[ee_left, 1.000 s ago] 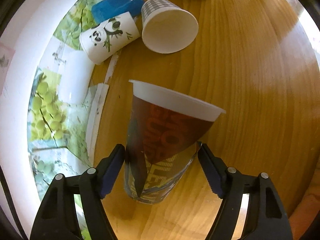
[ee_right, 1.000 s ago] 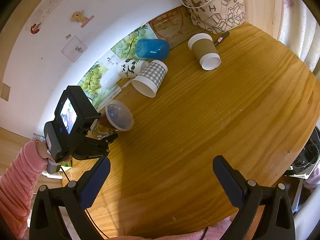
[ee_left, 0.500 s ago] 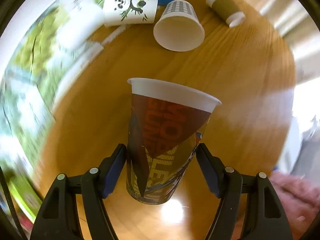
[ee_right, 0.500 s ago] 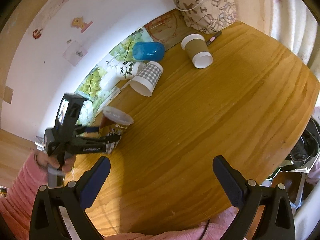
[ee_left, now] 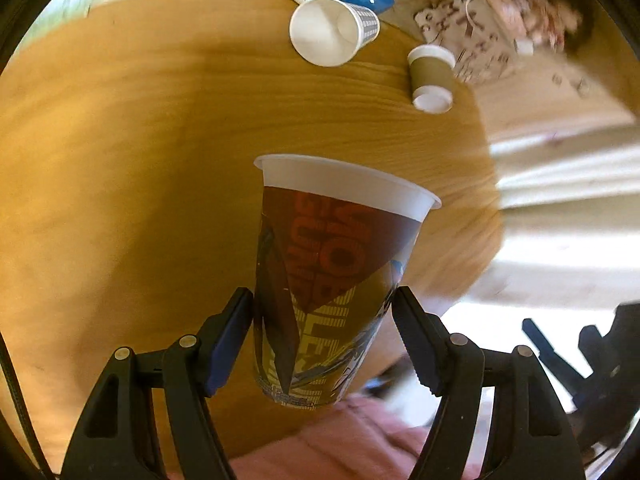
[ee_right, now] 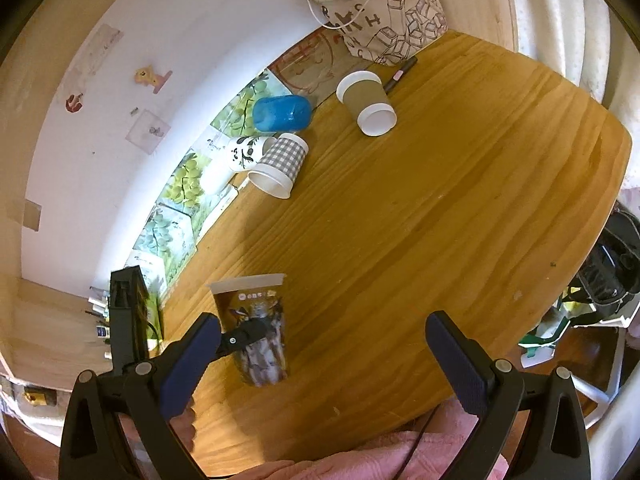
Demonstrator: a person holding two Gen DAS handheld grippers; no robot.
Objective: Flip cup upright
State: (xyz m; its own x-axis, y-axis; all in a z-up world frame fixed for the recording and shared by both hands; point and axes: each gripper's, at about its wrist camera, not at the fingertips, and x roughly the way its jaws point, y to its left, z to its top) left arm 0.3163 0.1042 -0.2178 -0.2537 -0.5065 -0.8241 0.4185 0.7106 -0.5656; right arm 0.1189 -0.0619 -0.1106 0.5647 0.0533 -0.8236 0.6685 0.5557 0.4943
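My left gripper point(ee_left: 324, 320) is shut on a printed brown plastic cup point(ee_left: 328, 280) with a white rim. In the right wrist view the cup point(ee_right: 256, 324) stands nearly upright, rim up, near the table's left front edge, with the left gripper point(ee_right: 248, 334) clamped on its lower half. I cannot tell whether its base touches the table. My right gripper point(ee_right: 324, 364) is open and empty, above the front edge of the table.
On the round wooden table point(ee_right: 420, 220) lie a checked paper cup point(ee_right: 278, 166), a panda cup point(ee_right: 246, 152), a blue cup point(ee_right: 282, 113) and a brown sleeved cup point(ee_right: 366, 100), all on their sides. A printed bag point(ee_right: 396, 20) stands at the back.
The left gripper has turned the printed cup from lying tilted to nearly upright and swung it toward the front of the table. The right gripper has stayed open.
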